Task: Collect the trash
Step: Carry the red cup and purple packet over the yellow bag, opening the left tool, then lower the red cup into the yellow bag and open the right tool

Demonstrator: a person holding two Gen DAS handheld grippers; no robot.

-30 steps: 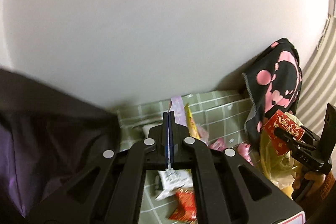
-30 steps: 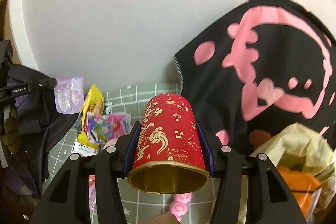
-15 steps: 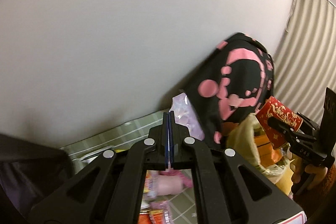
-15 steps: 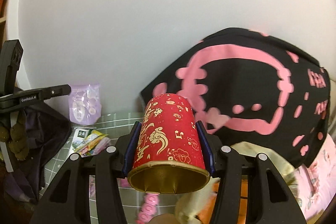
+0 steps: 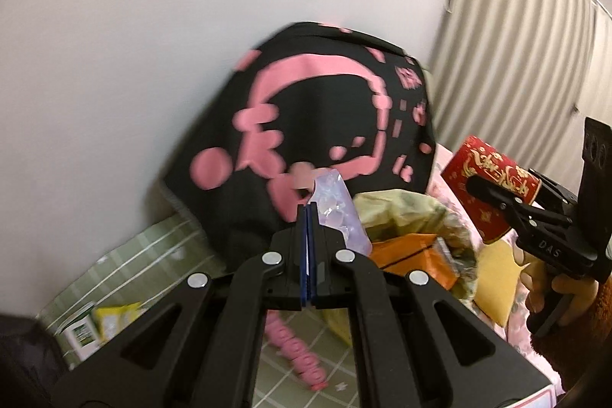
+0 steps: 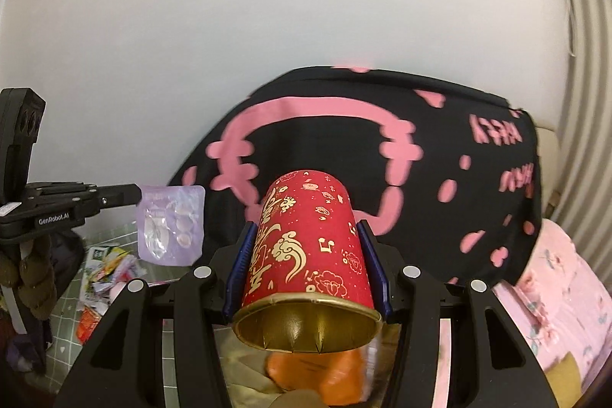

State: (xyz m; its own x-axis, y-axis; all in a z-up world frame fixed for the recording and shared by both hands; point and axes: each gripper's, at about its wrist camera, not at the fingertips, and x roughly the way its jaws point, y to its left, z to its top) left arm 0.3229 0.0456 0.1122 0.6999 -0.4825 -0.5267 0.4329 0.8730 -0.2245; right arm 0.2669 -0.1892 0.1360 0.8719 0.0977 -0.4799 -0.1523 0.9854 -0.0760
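Red cup point(image 6: 306, 239) is clamped in your right claw point(image 6: 306, 266), mouth toward the camera, right above the open trash bag point(image 5: 413, 213). Left claw point(image 5: 308, 213) is clenched on the clear purple pouch point(image 5: 336, 213), hanging just beside the bag's rim. Step in hand looks like the carry-to-bag. Next: get both over the opening, then release. Versus a second ago, both claws have swung from the littered green tabletop point(image 5: 126, 255) toward the bag; the black-and-pink cloth point(image 6: 382, 140) now fills the view.
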